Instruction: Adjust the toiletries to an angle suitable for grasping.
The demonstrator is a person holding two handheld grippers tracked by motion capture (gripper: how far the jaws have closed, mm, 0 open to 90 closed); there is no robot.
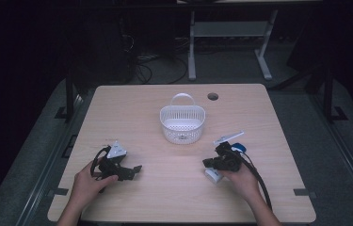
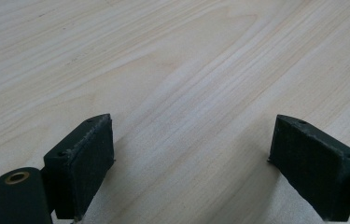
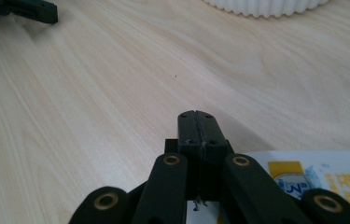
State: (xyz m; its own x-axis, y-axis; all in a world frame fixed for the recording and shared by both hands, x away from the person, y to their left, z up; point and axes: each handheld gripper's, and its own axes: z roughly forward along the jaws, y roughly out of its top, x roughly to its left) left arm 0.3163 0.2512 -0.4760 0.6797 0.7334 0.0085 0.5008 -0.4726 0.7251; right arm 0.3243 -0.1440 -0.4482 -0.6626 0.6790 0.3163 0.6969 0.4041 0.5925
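Note:
My left gripper (image 1: 135, 170) rests low over the front left of the wooden table (image 1: 132, 108), held in a hand and pointing right. In the left gripper view its jaws stand wide apart (image 2: 191, 149) over bare wood, nothing between them. My right gripper (image 1: 206, 163) is at the front right, pointing left. Its jaws are pressed together (image 3: 196, 116) with nothing seen between the pads. A small white packet (image 1: 213, 175) with yellow and blue print (image 3: 317, 175) lies on the table right beside and partly under the right gripper.
A white slatted basket (image 1: 182, 123) with a handle stands at the table's middle, its base in the right gripper view (image 3: 266, 7). A small blue object (image 1: 240, 148) lies behind the right hand. A round cable hole (image 1: 212, 96) is near the far edge.

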